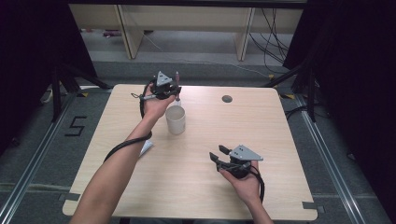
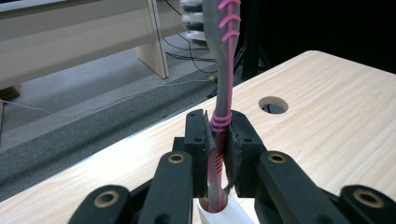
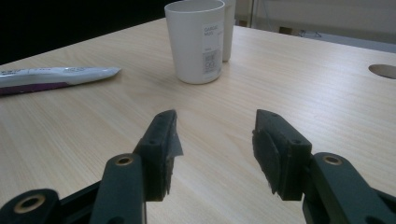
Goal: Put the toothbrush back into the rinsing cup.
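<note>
light: even, soft overhead – shadows: faint – edges: dark – focus: near jaws slightly soft

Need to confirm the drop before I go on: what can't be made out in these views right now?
- Toothbrush head: cut off by the top edge, left gripper view.
- Its lower end: hidden behind the left gripper, so depth in the cup is unclear.
- Cup label: too small to read, right gripper view.
- Tube: cut off at the left edge there.

Recording lab or studio: pale wood surface ringed by black curtains, floor rails, a taped "5" marker, loose cables beyond it.
</note>
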Demonstrator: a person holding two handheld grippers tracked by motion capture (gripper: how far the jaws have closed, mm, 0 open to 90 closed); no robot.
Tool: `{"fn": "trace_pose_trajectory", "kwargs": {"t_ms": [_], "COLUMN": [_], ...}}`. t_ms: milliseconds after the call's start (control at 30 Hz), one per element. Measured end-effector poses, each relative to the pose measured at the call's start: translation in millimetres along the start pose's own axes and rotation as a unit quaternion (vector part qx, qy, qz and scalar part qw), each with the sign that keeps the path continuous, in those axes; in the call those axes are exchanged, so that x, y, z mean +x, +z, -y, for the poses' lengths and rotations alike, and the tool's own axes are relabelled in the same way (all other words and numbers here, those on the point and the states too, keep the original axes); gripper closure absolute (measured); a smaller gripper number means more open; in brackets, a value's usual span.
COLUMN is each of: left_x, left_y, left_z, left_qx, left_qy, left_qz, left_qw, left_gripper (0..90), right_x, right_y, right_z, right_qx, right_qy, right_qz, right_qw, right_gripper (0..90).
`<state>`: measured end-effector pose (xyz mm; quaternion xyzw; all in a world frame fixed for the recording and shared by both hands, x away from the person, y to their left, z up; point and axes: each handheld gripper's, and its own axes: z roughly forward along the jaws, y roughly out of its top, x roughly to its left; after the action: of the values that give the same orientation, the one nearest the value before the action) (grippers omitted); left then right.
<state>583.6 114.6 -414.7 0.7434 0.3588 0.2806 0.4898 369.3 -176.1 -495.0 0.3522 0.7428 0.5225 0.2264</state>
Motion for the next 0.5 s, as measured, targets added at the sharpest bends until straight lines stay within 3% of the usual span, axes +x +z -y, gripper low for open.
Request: {"fn": "trace_pose_trajectory", "kwargs": {"t_ms": [33,67,167,400,500], "left_x": [0.1,0.2,0.1,-0.3,0.4], "left_y": [0.4,0.8,1.7,3.5,4.5], "left_z": [0.4,0.9,1.7,3.3,4.5], "left_qx": [0.000,0.001,0.003,0.009,0.012], "left_qy": [0.000,-0.001,-0.001,-0.002,-0.004], "left_qz": [0.000,-0.001,-0.001,0.000,0.000], "left_qw": [1.0000,1.0000,1.0000,1.0000,0.9999], "left_gripper": [79.8,79.8,79.8,79.7,79.7], "right_x": [1.7,1.6,0.4,1.6,0.6], "right_y": [-0.1,0.7,0.4,0.6,0.0], "right_z": [0.2,0.3,-0.1,0.2,0.0], "right_qx": [0.006,0.002,-0.001,0.001,0.000], "right_qy": [0.018,0.020,0.010,0.017,0.004], "right_qz": [-0.007,-0.013,-0.012,-0.011,-0.003], "right_qw": [0.9998,0.9997,0.9999,0.9998,1.0000], "right_gripper": [50.1,50.1,50.1,50.1,50.0]}}
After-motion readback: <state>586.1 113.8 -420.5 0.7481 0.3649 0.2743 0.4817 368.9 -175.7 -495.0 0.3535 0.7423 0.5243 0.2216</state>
